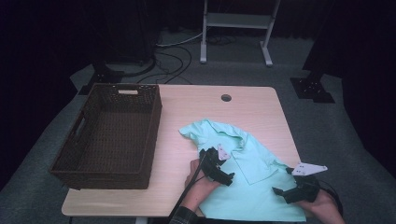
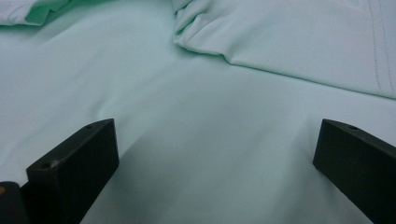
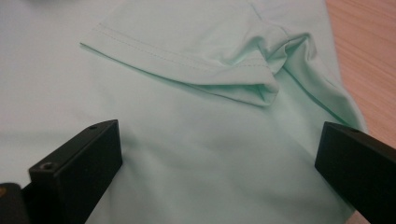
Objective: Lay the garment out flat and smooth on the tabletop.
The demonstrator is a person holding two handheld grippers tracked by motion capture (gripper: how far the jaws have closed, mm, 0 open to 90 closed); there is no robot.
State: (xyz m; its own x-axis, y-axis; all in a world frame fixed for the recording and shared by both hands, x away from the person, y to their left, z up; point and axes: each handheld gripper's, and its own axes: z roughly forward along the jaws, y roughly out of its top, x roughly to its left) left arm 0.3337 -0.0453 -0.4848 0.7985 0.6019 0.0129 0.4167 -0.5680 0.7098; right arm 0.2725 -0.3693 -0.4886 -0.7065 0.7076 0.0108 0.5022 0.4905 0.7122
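Note:
A mint-green shirt (image 1: 243, 179) lies spread on the near right part of the wooden table (image 1: 187, 105), collar toward the far left, with a sleeve folded over its body. My left gripper (image 1: 228, 178) hovers over the shirt's left side; its jaws stand wide apart above smooth cloth (image 2: 210, 140). My right gripper (image 1: 279, 191) is at the shirt's right edge, open too, with the folded sleeve (image 3: 210, 60) just beyond its jaws. Neither holds the fabric.
A dark brown wicker basket (image 1: 70, 154), empty, stands on the left half of the table. A cable hole (image 1: 226, 98) sits near the far edge. Beyond the table are grey floor, cables and a white stand (image 1: 236, 21).

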